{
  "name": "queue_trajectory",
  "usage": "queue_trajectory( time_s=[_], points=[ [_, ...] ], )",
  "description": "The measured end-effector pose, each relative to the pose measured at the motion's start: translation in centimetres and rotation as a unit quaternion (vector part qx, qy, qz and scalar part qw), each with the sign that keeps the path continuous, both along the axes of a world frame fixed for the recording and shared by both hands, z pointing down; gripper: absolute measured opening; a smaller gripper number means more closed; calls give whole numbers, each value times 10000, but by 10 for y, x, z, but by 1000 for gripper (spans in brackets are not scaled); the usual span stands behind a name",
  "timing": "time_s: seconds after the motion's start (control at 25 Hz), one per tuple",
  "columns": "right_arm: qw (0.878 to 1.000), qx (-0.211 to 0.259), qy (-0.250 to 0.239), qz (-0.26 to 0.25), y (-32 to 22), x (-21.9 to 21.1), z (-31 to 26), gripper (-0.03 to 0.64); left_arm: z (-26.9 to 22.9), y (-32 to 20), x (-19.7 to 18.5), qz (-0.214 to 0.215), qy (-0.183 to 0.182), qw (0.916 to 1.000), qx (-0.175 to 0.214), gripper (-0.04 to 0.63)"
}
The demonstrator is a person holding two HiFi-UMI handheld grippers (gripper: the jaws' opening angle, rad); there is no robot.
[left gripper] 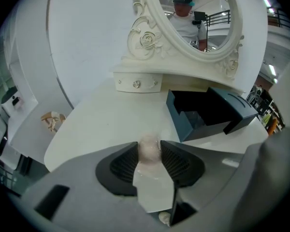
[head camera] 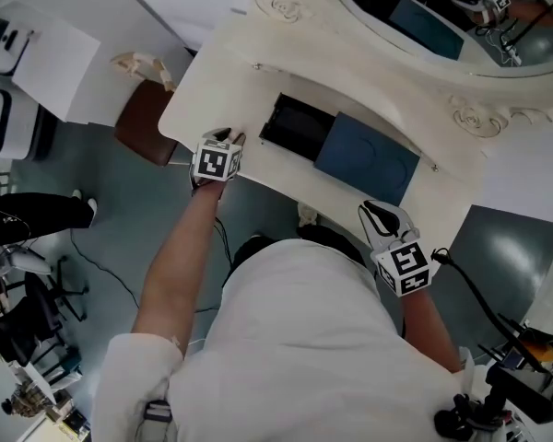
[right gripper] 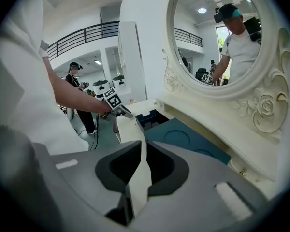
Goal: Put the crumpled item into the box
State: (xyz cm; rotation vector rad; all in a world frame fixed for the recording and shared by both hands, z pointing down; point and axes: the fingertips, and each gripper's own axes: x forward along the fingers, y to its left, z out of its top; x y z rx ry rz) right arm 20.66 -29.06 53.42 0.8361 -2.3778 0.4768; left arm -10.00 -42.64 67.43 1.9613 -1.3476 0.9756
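A pale crumpled item (left gripper: pixel 149 150) sits pinched between the dark pads of my left gripper (left gripper: pixel 149 146), which is shut on it. That gripper (head camera: pixel 224 138) hovers at the front left edge of the white vanity table (head camera: pixel 226 76), left of the dark blue box (head camera: pixel 297 125). The box (left gripper: pixel 195 114) stands open and looks empty, its lid (head camera: pixel 367 160) lying to its right. My right gripper (head camera: pixel 376 212) is off the table's front edge below the lid. Its jaws (right gripper: pixel 143 146) are nearly together with nothing between them. The box (right gripper: pixel 147 118) lies beyond them.
An ornate oval mirror (head camera: pixel 461 35) backs the table, with a small drawer (left gripper: pixel 137 83) under its frame. A brown stool (head camera: pixel 146 122) stands left of the table. White cabinets (head camera: pixel 46 58) are further left. Cables run on the floor (head camera: pixel 111 274).
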Motion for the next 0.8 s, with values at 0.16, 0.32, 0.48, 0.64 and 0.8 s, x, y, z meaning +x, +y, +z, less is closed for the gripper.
queue_trajectory(
  time_s=[0.16,0.32,0.48,0.64,0.8],
  points=[
    [9999,20,-99,-9,-9,6,-1,37,-18,0,3,-86,73,9999,109,140],
    [9998,30,-209,-53,-15,9,-1,36,-50,-2,21,26,176,9993,338,136],
    [9996,33,-285,-32,-21,15,2,35,-81,-10,55,260,346,9976,543,135],
    [9994,51,-342,-3,-25,20,3,35,-94,-18,92,548,457,9959,564,133],
    [9992,67,-379,95,-29,26,1,35,-90,-28,122,741,514,9950,433,133]
  ],
)
